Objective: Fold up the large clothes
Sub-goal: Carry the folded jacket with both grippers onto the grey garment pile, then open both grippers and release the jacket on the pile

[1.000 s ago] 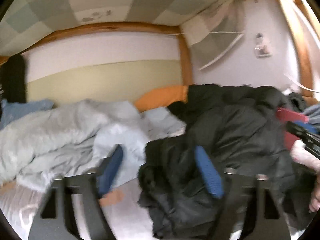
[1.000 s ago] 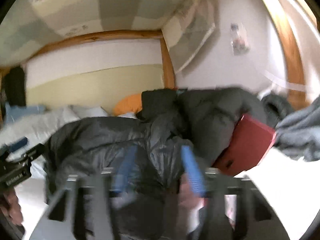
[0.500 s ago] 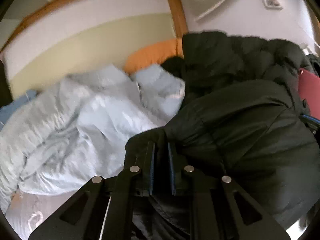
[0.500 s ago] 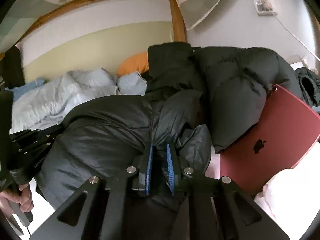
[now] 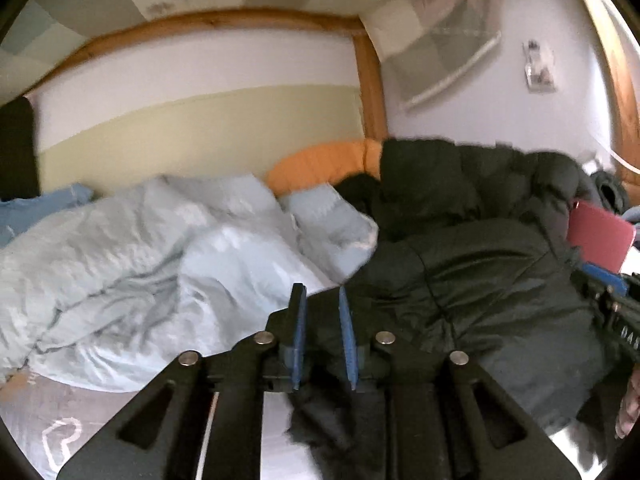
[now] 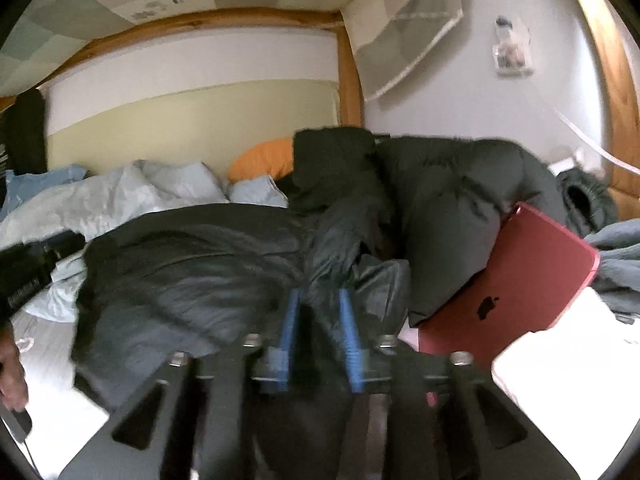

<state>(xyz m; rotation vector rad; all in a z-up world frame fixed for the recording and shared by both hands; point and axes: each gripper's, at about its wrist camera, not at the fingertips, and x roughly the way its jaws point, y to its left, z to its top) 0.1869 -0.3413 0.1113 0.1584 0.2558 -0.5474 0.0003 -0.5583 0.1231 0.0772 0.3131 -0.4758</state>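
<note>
A large black puffer jacket (image 5: 472, 280) lies heaped on the bed, its hood end against the back wall; it also fills the middle of the right wrist view (image 6: 208, 264). My left gripper (image 5: 322, 320) is shut on a fold at the jacket's left edge, with dark fabric between the blue pads. My right gripper (image 6: 318, 316) is shut on a bunched fold near the jacket's right side. Each gripper shows at the edge of the other's view.
A rumpled light blue duvet (image 5: 140, 264) covers the left of the bed. An orange pillow (image 5: 320, 160) lies at the back. A red laptop (image 6: 516, 284) leans against the jacket at right, beside a grey blanket (image 6: 620, 264). Wooden bunk frame (image 5: 368, 84) stands behind.
A second ago both grippers were open above the jacket; they then closed on its folds. Since half a second ago both have lifted and pulled back, raising the fabric.
</note>
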